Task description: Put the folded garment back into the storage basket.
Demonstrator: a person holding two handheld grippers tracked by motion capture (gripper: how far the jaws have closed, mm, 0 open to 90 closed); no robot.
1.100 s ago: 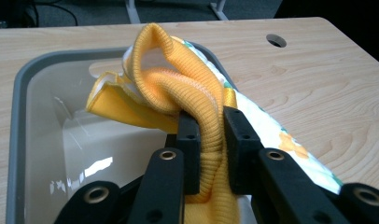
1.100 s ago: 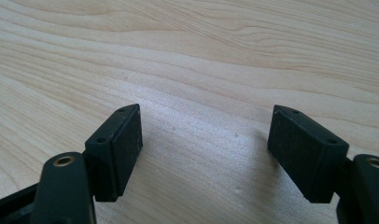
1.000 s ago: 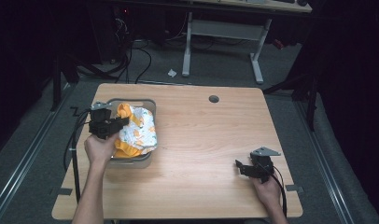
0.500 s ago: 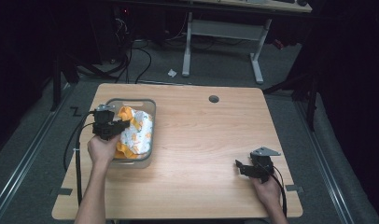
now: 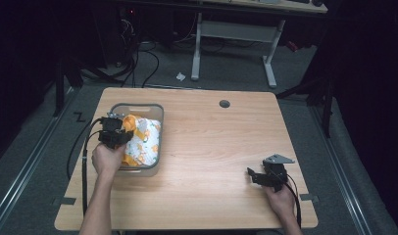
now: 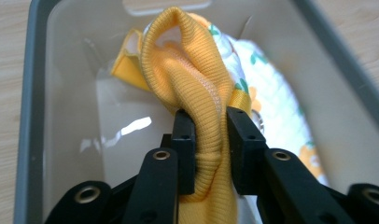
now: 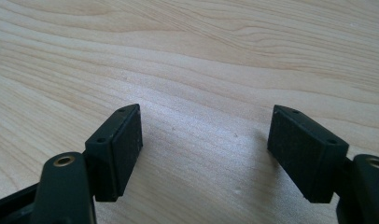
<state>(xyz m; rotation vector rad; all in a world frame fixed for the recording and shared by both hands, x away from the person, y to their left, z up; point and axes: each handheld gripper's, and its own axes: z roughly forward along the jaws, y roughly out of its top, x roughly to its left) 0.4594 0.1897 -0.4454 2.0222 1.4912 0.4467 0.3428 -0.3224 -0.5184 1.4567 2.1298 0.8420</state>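
Observation:
A grey plastic bin (image 5: 138,105) stands on the left part of the wooden table (image 5: 211,142). In it lies a white patterned garment with yellow ribbed trim (image 5: 145,139). My left gripper (image 5: 122,127) reaches down into the bin. In the left gripper view its jaws (image 6: 211,116) pinch a fold of the yellow ribbed trim (image 6: 187,60); they have just been opening slightly, and the cloth still fills the gap between the pads. My right gripper (image 5: 251,175) rests open on the table near the front right, nothing between its fingers (image 7: 206,126).
The bin's pale inner wall (image 6: 66,70) rises on both sides of the left gripper. A round cable hole (image 5: 224,104) sits near the table's far edge. Beyond the table are cables and a desk frame (image 5: 268,58) on a dark floor.
My left hand has sunk with the garment, which now lies lower and flatter in the bin. The right hand and gripper have kept still.

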